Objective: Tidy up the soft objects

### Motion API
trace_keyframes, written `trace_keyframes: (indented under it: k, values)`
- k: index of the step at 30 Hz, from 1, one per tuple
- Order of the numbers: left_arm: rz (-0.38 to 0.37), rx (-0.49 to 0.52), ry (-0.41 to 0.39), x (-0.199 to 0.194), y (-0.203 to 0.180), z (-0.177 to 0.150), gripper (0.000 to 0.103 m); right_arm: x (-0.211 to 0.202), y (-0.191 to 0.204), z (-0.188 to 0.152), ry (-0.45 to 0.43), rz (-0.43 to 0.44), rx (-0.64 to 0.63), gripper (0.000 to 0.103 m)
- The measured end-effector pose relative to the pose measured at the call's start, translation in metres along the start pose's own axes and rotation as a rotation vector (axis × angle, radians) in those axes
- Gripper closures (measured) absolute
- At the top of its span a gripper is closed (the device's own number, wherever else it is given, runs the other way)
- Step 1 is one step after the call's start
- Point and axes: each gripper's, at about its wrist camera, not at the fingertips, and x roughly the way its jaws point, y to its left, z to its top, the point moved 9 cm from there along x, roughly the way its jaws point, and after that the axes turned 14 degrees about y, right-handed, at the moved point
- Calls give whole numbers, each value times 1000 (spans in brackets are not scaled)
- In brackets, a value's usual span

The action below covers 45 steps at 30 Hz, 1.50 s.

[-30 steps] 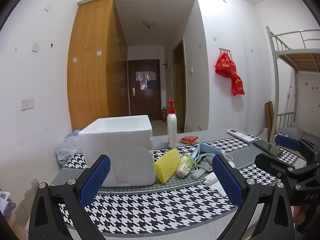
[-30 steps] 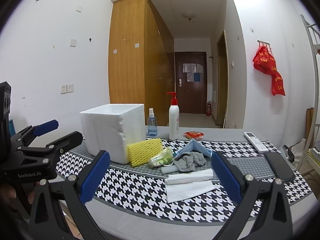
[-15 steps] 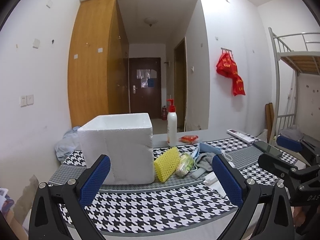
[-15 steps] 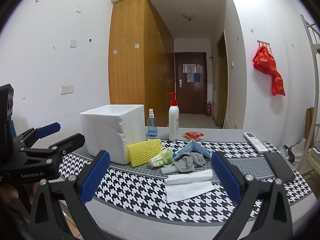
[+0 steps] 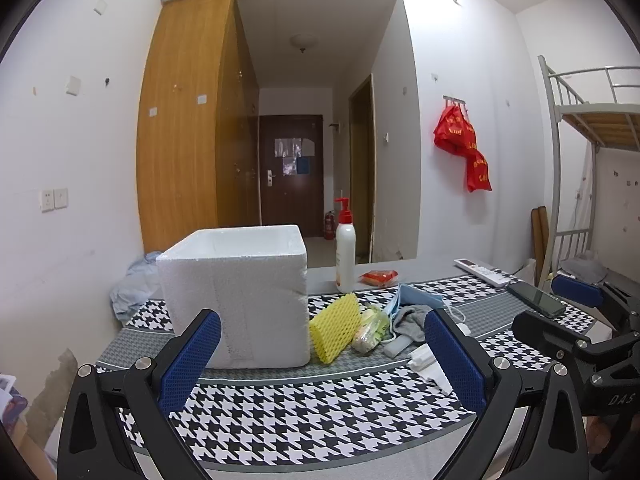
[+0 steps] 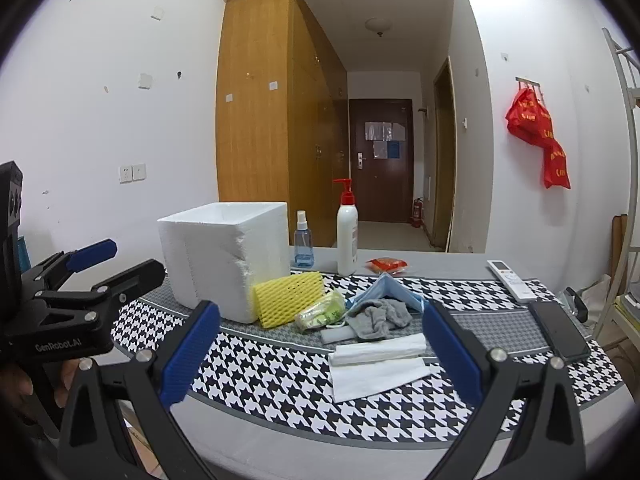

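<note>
We're at the start: nothing grasped, nothing visibly in the foam box (image 5: pixel 236 296) yet, though its interior is hidden from both views. Both grippers hover short of the surface (image 6: pixel 280 392), near its front edge.

Left gripper (image 5: pixel 320 364): jaws spread wide, empty. Right gripper (image 6: pixel 316 356): same, released and empty. In the right wrist view the left gripper sits at 9 o'clock, in a hand, well apart from the pile.

Where the soft stuff is, right wrist view:
- yellow foam net (image 6: pixel 288 298) leaning against the box's right face, touching it
- green-white plastic pack (image 6: pixel 320 312) just beside it at 3 o'clock
- grey cloth (image 6: pixel 380 318) and blue face mask (image 6: pixel 390 286) bunched together, mask behind the cloth
- 2 white folded tissues (image 6: pixel 376 364) nearest us, at 6 o'clock of the cloth

Not ours, we think: pump bottle (image 6: pixel 347 236), spray bottle (image 6: pixel 303 242), remote (image 6: pixel 508 274), phone (image 6: pixel 558 332), red packet (image 6: pixel 386 264).

Our read: the box is the likely bin, so step 1 is pick 1 soft item. The tissues sit nearest the right gripper, between its jaws in view. Next move calls for dropping low, nearly flat to the surface, and pinching the upper rolled tissue across its short side. Thin sheet is harder: jaws may slide over it or snag the houndstooth cloth (image 5: pixel 320 420).
</note>
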Motion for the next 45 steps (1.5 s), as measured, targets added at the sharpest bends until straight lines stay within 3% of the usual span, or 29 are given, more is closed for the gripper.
trace_keyframes:
  k: [19,24,27,30,38,45]
  values:
    - [-16,15,-3,6,-2,1,1,5,-8,0,1,-11,12,1]
    - [-38,39,27,21,-9,0,1,17,-16,-2,15,-20,36,1]
    - [-9,87,25,29,-15,1,1,23,-21,-1,21,-35,36,1]
    - [-48,68,52,36,-16,2,1,27,-27,1,27,-40,40,1]
    - [-58,49,89,53,-15,10,1,37,-40,4,47,-41,61,1]
    - [-85,83,129,69,-26,13,1,45,-48,3,79,-54,57,1]
